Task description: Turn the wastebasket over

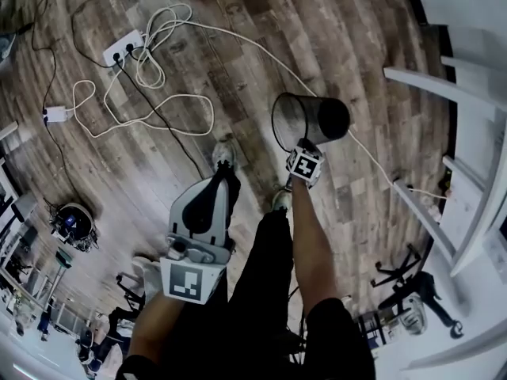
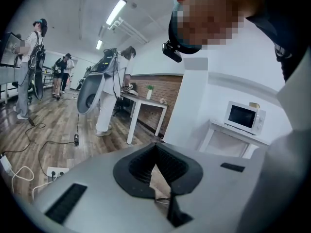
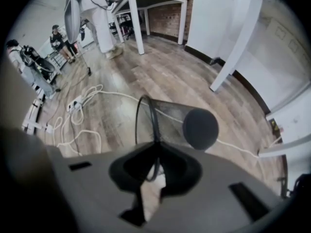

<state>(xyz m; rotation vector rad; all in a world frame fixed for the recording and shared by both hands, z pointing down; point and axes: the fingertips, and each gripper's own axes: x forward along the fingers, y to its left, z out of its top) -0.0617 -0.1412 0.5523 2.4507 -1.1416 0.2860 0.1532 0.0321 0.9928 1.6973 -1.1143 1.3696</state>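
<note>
**1. Left gripper** (image 1: 225, 179): nearest you, lower left of centre in the head view. Its jaws are pressed together with nothing between them, and it sits well apart from the work. Leave it idle, or bring it in to steady the mesh if the basket swings.

**2. Power strip** (image 1: 123, 51) **and white cable** (image 1: 150, 70): upper left of the head view. The cable coils there, then runs rightward over the wooden floor (image 1: 356, 22) and past the basket. I judge it the main snag, so do not land the rim on it.

**3. Right gripper** (image 1: 301, 150): centre of the frame, pointing steeply down. Its jaws are narrowed onto the wastebasket's wire rim, and the right gripper view shows the rim running straight between the pads. Thin wire will likely pivot in that pinch, so roll your wrist slowly.

**4. Wastebasket** (image 1: 310, 119): black mesh, just right of centre and above the right gripper. It is tipped on its side, mouth toward frame left and dark base toward frame right. Whether it touches the floor cannot be told. I judge it roughly half turned. Bring the base uppermost, set the whole rim flat on bare boards, and only then part the jaws.

**5. White table legs** (image 1: 444, 85): right edge, apart from the basket. Swing away from them.
</note>
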